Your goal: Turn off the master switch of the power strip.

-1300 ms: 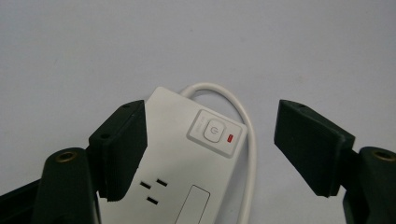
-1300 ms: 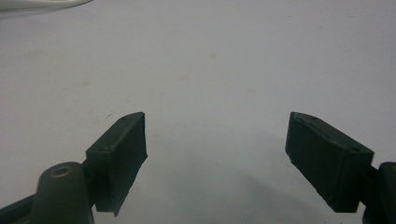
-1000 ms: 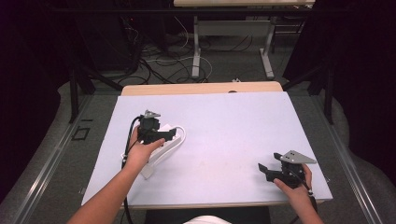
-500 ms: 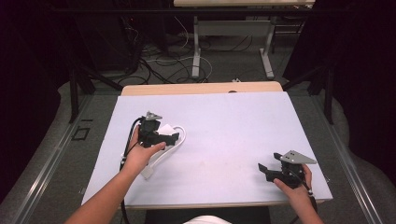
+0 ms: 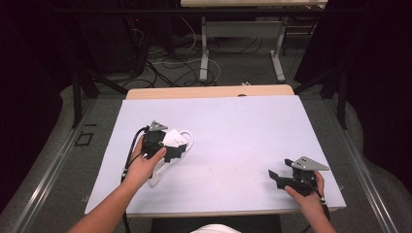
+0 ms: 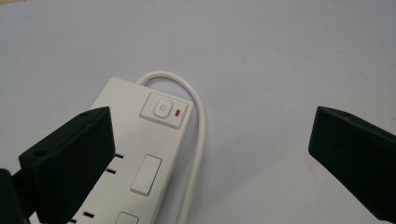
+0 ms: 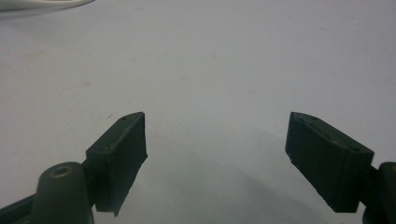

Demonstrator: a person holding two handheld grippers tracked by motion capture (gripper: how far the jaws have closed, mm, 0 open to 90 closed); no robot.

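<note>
Your left gripper jaws just opened wide; power strip released, lying left on table, one jaw over it. Your right gripper open, empty, near right. Strip placed; withdraw.

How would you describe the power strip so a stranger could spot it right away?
On the pale lavender table sheet, look left of centre, under the left gripper. The white rectangular plastic power strip lies there, its white cord looping round one end; its switch has a small red indicator.

White-covered table, a white power strip flat on it
</note>
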